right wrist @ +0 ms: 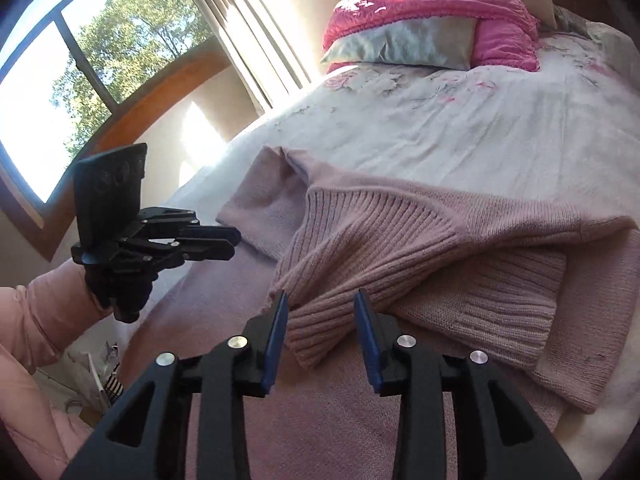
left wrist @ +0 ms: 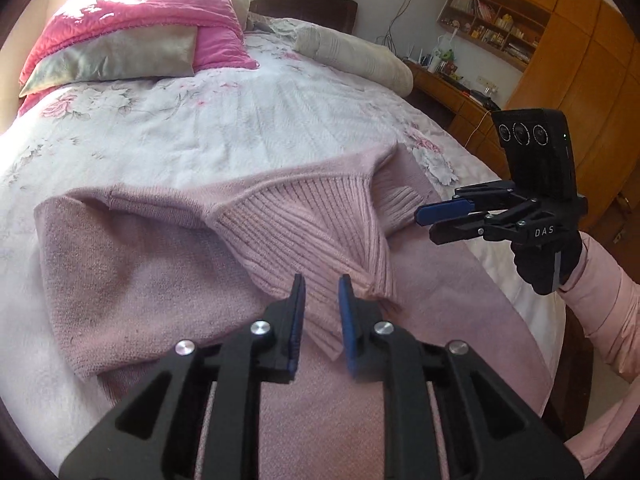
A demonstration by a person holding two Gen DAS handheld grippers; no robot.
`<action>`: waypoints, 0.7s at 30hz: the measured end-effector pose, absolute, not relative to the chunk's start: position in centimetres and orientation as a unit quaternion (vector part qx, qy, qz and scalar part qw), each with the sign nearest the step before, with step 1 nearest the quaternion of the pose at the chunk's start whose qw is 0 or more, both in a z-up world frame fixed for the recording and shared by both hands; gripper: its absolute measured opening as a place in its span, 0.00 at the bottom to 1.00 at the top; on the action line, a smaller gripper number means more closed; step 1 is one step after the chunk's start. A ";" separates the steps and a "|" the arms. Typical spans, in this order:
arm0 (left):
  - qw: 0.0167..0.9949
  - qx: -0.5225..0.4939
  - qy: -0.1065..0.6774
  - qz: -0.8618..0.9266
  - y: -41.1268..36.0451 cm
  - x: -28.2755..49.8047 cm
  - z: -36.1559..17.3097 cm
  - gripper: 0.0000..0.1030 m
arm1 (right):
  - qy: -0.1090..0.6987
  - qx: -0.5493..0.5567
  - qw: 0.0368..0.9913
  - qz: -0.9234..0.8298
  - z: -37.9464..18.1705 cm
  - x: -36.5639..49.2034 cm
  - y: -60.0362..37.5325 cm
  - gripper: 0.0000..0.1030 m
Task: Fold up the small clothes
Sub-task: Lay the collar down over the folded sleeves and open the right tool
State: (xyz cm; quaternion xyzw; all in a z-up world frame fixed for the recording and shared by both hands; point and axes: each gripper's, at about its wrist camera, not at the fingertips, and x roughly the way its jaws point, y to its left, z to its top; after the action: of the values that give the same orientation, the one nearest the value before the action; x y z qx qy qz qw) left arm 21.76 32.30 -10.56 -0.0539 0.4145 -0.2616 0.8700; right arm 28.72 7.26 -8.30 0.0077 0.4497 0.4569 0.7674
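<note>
A pale pink knitted sweater (left wrist: 160, 272) lies flat on the bed, its ribbed sleeves (left wrist: 304, 232) folded in and crossing over its body. My left gripper (left wrist: 321, 282) hovers open just above the end of a ribbed cuff, with nothing between its fingers. It also shows in the right wrist view as the left gripper (right wrist: 234, 242), off the sweater's left edge. My right gripper (right wrist: 321, 296) is open over the ribbed cuffs (right wrist: 340, 280) of the sweater (right wrist: 480, 216). In the left wrist view the right gripper (left wrist: 424, 220) hangs by the sweater's right edge, held by a gloved hand.
The floral bed cover (left wrist: 200, 128) stretches beyond the sweater. A pink quilt with a grey pillow (left wrist: 120, 52) and a beige rolled blanket (left wrist: 360, 56) lie at the far end. A wooden desk and shelves (left wrist: 480, 40) stand right; a window (right wrist: 60, 80) is left.
</note>
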 end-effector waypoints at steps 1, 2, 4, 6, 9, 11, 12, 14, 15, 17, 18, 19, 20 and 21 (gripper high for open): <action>0.871 -0.051 0.414 -0.260 31.5 22.4 -10.2 0.22 | 0.447 0.003 0.774 0.450 -7.6 29.2 8.2 0.45; 0.871 -0.050 0.413 -0.262 30.7 22.8 -10.1 0.25 | 0.452 -0.010 0.780 0.434 -7.4 29.7 9.3 0.50; 0.861 -0.058 0.429 -0.268 29.4 24.0 -10.8 0.26 | 0.475 -0.025 0.778 0.409 -8.1 30.8 11.2 0.50; 0.854 -0.045 0.454 -0.249 28.5 25.1 -12.3 0.25 | 0.503 -0.045 0.772 0.385 -9.5 31.5 12.5 0.44; 0.844 -0.036 0.484 -0.226 28.5 25.3 -14.4 0.24 | 0.527 -0.077 0.765 0.362 -11.7 31.3 12.6 0.41; 0.840 -0.046 0.494 -0.221 29.1 24.9 -15.3 0.24 | 0.540 -0.081 0.761 0.351 -12.8 30.9 11.9 0.41; 0.838 -0.048 0.497 -0.219 29.3 24.7 -15.7 0.26 | 0.546 -0.084 0.758 0.346 -13.4 30.8 11.5 0.41; 0.837 -0.050 0.500 -0.215 29.7 24.2 -16.4 0.26 | 0.555 -0.082 0.758 0.334 -14.3 30.6 10.6 0.41; 0.837 -0.053 0.502 -0.213 29.9 24.1 -16.7 0.27 | 0.562 -0.077 0.755 0.329 -14.9 30.7 10.3 0.41; 0.835 -0.066 0.504 -0.209 30.2 24.3 -17.2 0.28 | 0.571 -0.067 0.752 0.321 -16.0 30.8 10.0 0.41; 0.835 -0.066 0.506 -0.206 30.2 24.3 -17.4 0.28 | 0.571 -0.060 0.754 0.320 -16.4 30.9 9.8 0.41; 0.836 -0.060 0.506 -0.203 30.0 24.3 -17.6 0.28 | 0.571 -0.050 0.755 0.319 -16.7 30.9 9.6 0.41; 0.837 -0.054 0.506 -0.200 29.9 24.3 -17.8 0.28 | 0.571 -0.042 0.757 0.316 -16.8 30.9 9.3 0.41; 0.838 -0.052 0.507 -0.198 29.7 24.3 -17.9 0.28 | 0.570 -0.039 0.759 0.313 -17.0 30.9 9.2 0.41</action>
State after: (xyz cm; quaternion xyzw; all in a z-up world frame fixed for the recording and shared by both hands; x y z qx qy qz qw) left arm 24.32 29.73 -17.90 -0.0523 0.5065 -0.1975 0.8377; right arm 30.91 9.23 -16.97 -0.0390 0.5700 0.3132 0.7586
